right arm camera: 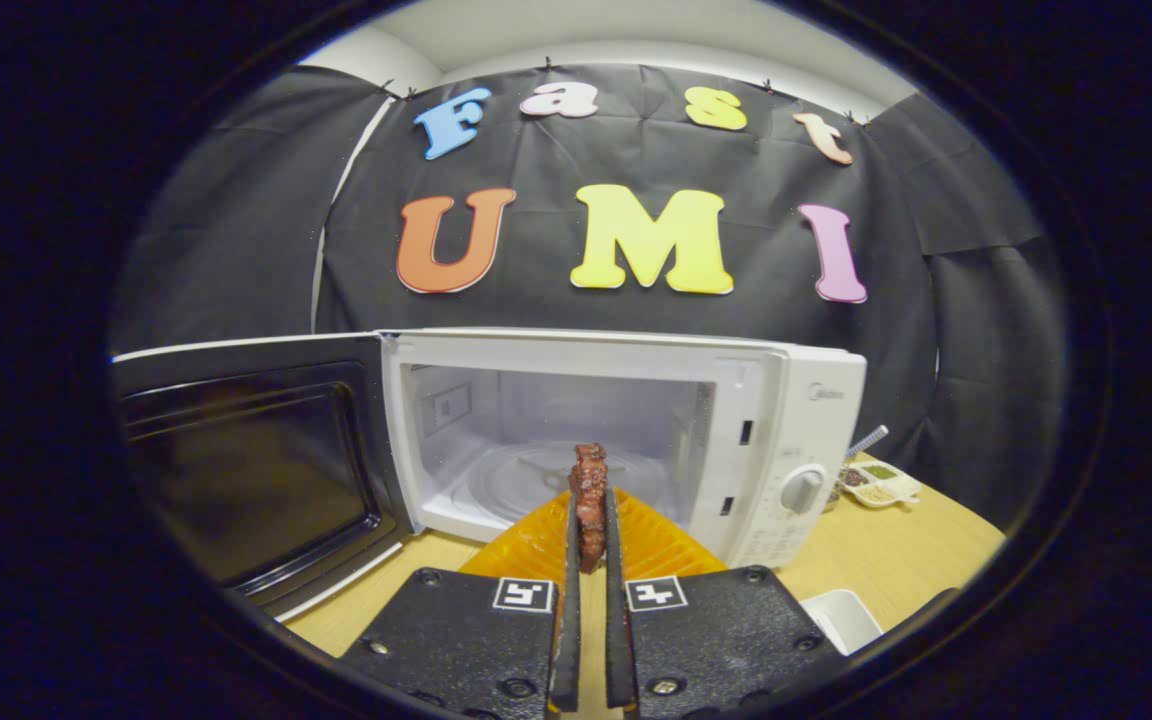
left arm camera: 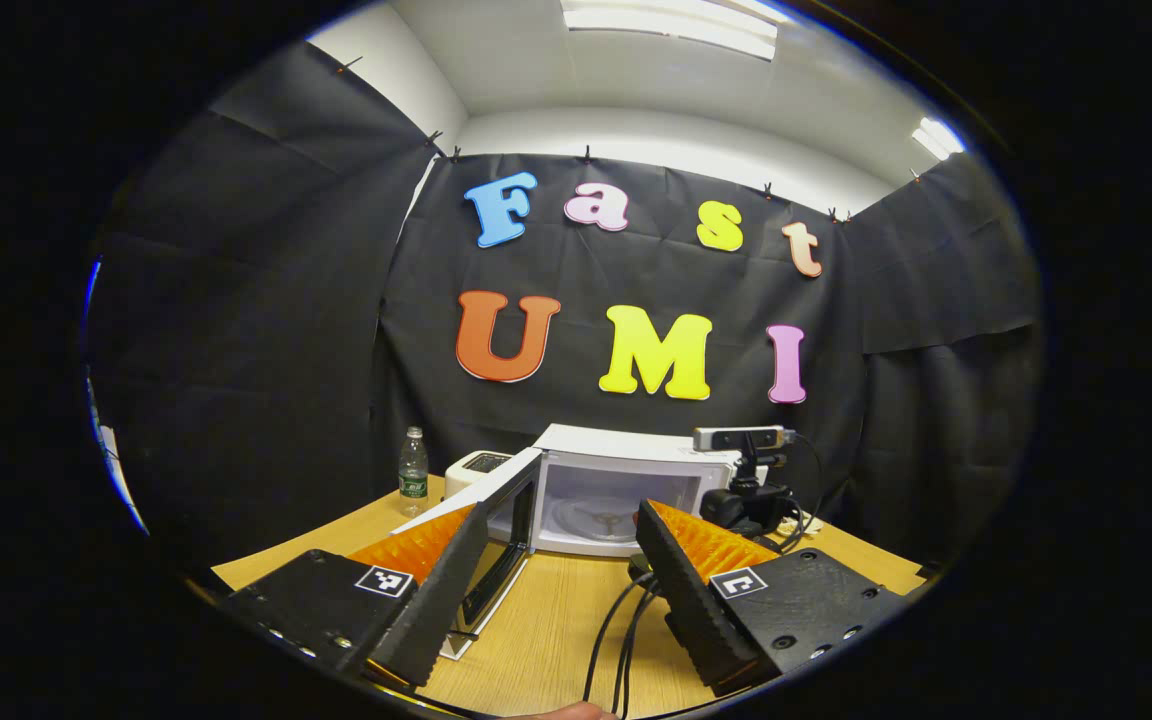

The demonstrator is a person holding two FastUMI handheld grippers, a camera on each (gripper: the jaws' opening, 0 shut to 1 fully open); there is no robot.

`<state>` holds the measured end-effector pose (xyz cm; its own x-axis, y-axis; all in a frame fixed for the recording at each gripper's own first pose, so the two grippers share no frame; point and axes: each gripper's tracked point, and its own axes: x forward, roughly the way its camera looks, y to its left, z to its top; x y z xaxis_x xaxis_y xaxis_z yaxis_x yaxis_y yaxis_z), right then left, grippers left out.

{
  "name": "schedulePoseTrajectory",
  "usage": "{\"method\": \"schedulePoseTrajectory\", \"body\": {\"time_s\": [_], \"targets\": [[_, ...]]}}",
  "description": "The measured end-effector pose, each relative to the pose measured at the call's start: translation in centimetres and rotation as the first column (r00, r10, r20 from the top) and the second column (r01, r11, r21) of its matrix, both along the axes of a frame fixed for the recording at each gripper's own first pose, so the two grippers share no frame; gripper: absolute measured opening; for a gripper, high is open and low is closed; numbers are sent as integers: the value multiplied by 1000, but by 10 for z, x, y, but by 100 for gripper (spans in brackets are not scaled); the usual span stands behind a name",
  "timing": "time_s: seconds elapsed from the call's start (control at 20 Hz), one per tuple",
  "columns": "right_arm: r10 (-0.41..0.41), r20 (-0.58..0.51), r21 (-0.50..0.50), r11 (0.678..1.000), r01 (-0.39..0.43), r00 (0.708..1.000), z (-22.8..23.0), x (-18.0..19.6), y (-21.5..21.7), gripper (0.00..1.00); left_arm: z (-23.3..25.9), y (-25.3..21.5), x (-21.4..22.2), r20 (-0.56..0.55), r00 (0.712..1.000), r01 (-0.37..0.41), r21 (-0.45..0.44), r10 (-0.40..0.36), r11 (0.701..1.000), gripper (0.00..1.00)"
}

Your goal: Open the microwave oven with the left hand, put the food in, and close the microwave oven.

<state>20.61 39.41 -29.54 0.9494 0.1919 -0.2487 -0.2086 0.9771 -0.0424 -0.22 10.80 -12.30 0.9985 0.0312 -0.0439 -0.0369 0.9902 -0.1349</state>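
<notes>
A light wooden table [left arm camera: 556, 620] carries a white microwave oven [right arm camera: 796, 420] against a booth wall of black cloth, with a white ceiling and bright strip lights [left arm camera: 671, 25] above. The oven's door [right arm camera: 246, 460] stands swung wide to the left, its dark window facing out, and the pale cavity with its round glass turntable [right arm camera: 526, 480] lies exposed. In the right gripper view, the right gripper [right arm camera: 588, 530] sits just in front of the open cavity, its 2 fingers pressed together on a reddish-brown piece of food [right arm camera: 590, 490], which stands upright between them, level with the oven's mouth but not inside it. To the right of the oven, near the table's far edge, sits a small divided dish [right arm camera: 876, 485] of bits, and a white container [right arm camera: 841, 615] shows at the lower right. In the left gripper view, the left gripper [left arm camera: 556, 560] hangs farther back with its fingers spread wide apart, holding nothing, the oven framed between them. A clear water bottle [left arm camera: 413, 470] stands at the left of the table beside a white appliance [left arm camera: 476, 468], a camera on a stand [left arm camera: 741, 440] rises right of the oven, and black cables [left arm camera: 616, 630] trail across the wood.
</notes>
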Motion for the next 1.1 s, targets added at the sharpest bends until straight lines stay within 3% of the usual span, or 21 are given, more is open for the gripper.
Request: {"method": "schedulePoseTrajectory", "body": {"time_s": [0.2, 0.5, 0.75, 1.1], "targets": [[3, 26, -24, 1000, -2, 1000, -5, 48, 34, 13, -17, 9, 10, -45, 999, -21, 28, 22, 999, 92], [-38, 15, -23, 999, 38, 999, -26, 101, 46, 13, -32, 19, 24, -71, 997, -10, -13, 9, 1000, 92], [-69, -4, 107, 992, 69, 998, -31, 115, 49, 15, -42, 17, 26, -91, 995, 29, -13, -30, 1000, 92], [-105, -65, 284, 951, 119, 992, -31, 119, 48, 15, -44, 24, 22, -92, 995, 22, -26, -24, 999, 92]]}}
